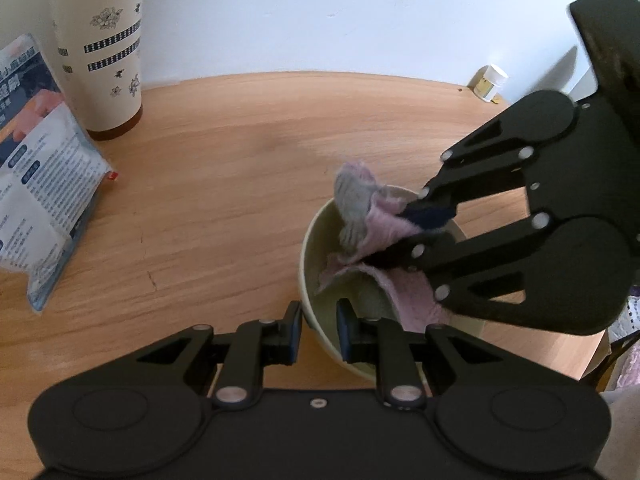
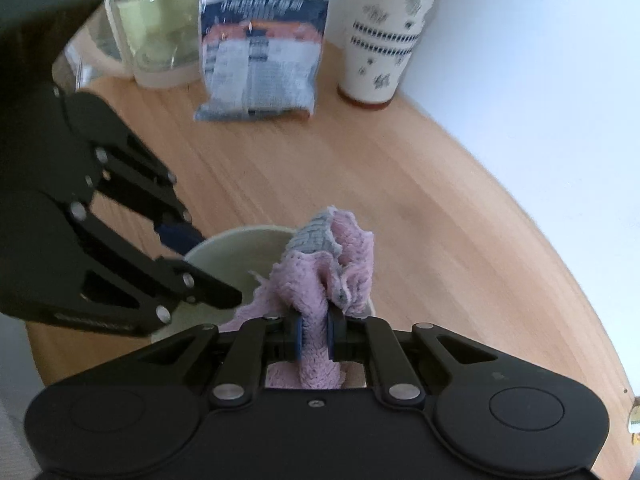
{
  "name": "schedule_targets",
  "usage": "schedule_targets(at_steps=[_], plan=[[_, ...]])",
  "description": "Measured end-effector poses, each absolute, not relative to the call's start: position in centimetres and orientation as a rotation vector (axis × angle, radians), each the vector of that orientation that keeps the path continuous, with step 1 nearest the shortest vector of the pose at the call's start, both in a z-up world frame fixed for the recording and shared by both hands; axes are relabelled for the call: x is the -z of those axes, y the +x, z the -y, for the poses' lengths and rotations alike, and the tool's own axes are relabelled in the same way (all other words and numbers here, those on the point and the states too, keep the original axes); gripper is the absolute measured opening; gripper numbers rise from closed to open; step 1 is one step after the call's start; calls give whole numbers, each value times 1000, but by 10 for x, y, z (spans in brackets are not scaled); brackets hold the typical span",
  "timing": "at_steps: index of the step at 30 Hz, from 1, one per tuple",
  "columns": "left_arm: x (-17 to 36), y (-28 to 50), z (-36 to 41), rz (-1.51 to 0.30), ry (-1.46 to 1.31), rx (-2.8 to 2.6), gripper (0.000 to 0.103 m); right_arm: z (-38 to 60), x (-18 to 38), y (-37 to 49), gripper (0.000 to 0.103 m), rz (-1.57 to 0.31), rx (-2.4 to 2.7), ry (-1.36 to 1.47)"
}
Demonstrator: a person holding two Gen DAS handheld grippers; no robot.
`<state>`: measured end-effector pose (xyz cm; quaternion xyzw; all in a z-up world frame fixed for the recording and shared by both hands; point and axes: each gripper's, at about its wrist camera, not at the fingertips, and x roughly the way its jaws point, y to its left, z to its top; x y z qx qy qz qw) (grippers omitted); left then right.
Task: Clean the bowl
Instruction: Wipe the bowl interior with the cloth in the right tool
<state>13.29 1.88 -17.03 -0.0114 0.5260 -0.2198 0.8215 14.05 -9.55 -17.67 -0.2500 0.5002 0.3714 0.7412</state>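
Observation:
A pale green bowl point(image 1: 310, 248) stands on the wooden table point(image 1: 208, 208). My left gripper point(image 1: 319, 330) is shut on the bowl's near rim, one finger outside and one inside. My right gripper point(image 1: 416, 232) comes in from the right, shut on a pink and grey cloth point(image 1: 360, 216) that hangs into the bowl. In the right wrist view the cloth point(image 2: 320, 276) is pinched between my right gripper's point(image 2: 317, 336) blue pads over the bowl point(image 2: 236, 252), and the left gripper point(image 2: 196, 256) holds the rim at the left.
A floral tumbler with a brown lid point(image 1: 100, 44) and a printed plastic packet point(image 1: 40, 184) stand at the back left. A small white jar point(image 1: 490, 82) sits by the wall. A clear glass jar point(image 2: 152, 24) shows in the right wrist view.

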Motion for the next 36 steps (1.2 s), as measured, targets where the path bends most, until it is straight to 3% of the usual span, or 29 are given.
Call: schedule_targets(at_steps=[21,36], plan=[[169,133,-17,-1122,-37,455,17,87,192,148,12,-1283,-888,-575],[168,131,-10,-1121,-35,468,17,101,147,115,11,-1166,-731,-712]])
